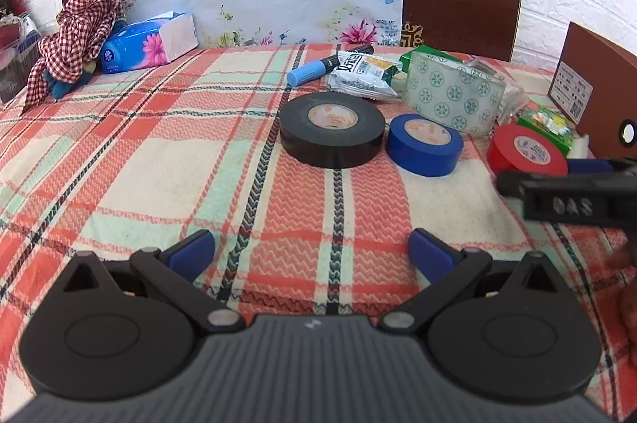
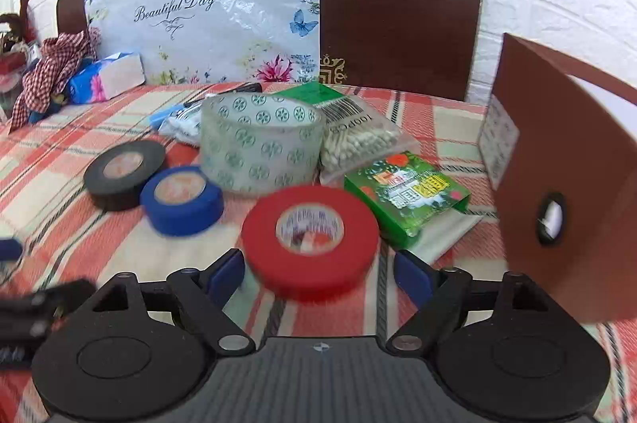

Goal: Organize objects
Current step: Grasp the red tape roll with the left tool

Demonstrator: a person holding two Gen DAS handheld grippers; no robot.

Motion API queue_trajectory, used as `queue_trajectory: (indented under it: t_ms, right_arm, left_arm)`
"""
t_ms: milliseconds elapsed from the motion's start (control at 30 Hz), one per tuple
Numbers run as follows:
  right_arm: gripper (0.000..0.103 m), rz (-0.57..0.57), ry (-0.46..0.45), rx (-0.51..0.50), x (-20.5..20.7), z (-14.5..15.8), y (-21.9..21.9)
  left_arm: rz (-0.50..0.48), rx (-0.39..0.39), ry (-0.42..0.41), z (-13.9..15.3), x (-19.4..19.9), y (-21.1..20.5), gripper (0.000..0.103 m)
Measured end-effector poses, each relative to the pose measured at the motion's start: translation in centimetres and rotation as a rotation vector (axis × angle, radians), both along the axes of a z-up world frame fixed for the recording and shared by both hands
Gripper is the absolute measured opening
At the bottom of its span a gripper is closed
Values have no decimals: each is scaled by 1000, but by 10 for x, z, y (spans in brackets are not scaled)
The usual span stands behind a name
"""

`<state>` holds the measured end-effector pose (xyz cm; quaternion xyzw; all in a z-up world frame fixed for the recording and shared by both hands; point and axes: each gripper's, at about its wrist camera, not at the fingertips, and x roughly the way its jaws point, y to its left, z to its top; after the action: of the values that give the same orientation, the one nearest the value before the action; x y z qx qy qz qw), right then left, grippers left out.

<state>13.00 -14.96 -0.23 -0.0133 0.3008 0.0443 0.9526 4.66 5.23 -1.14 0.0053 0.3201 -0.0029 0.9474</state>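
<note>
Three tape rolls lie on the plaid tablecloth: black (image 1: pixel 332 130) (image 2: pixel 124 174), blue (image 1: pixel 425 144) (image 2: pixel 181 200) and red (image 1: pixel 527 154) (image 2: pixel 310 242). A large clear patterned tape roll (image 1: pixel 452 92) (image 2: pixel 260 142) stands behind them. My left gripper (image 1: pixel 310 250) is open and empty, short of the black roll. My right gripper (image 2: pixel 318 273) is open, its blue pads either side of the red roll's near edge, not closed on it. The right gripper also shows at the right edge of the left wrist view (image 1: pixel 573 194).
A brown box (image 2: pixel 565 184) with a round hole stands at the right. A green packet (image 2: pixel 406 194), a cotton swab bag (image 2: pixel 358 140), a blue marker (image 1: pixel 314 71), a snack packet (image 1: pixel 364 75), a tissue pack (image 1: pixel 149 43) and checked cloth (image 1: pixel 75 37) lie around.
</note>
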Motion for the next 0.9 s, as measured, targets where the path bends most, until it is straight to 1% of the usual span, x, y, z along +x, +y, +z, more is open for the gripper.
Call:
queue_trajectory:
  t_ms: [67, 200, 300, 433, 467, 500, 533, 600, 667, 733, 767, 800, 833, 900]
  right_arm:
    - [73, 26, -12, 6, -3, -1, 1]
    - [72, 40, 0, -6, -21, 2, -1]
    - [72, 65, 10, -5, -60, 2, -10]
    - [72, 25, 6, -10, -115, 3, -29]
    - [72, 8, -1, -10, -124, 4, -34]
    - [81, -10, -1, -13, -131, 4, -38]
    - [86, -21, -4, -6, -136, 4, -42]
    - [86, -25, -1, 16, -138, 4, -48]
    - [86, -23, 2, -3, -136, 3, -44]
    - [87, -15, 1, -27, -135, 1, -39]
    - [87, -9, 0, -30, -135, 0, -39]
    - [87, -5, 1, -30, -134, 0, -39]
    - [88, -3, 1, -30, -134, 0, -38]
    - [88, 2, 2, -28, -132, -1, -38]
  left_arm:
    - [1, 3, -2, -1, -1, -2, 103]
    - [1, 2, -1, -1, -2, -2, 103]
    - [1, -3, -3, -1, -2, -1, 103]
    - [-2, -2, -3, -1, -3, -1, 103]
    - [-6, -1, -2, 0, -3, -2, 103]
    - [-18, 2, 2, 1, -4, -4, 103]
    - [-49, -10, 5, 6, -6, -8, 103]
    - [-140, -87, -13, 21, -16, -22, 103]
    - [-247, -97, -17, 37, -26, -52, 103]
    - [-360, -94, 1, 48, -33, -83, 103]
    - [-403, -93, 19, 50, -34, -96, 101]
    - [-434, -92, 43, 51, -34, -107, 95]
    - [-454, -89, 71, 50, -32, -116, 93]
    - [-458, -75, 137, 44, -23, -131, 80]
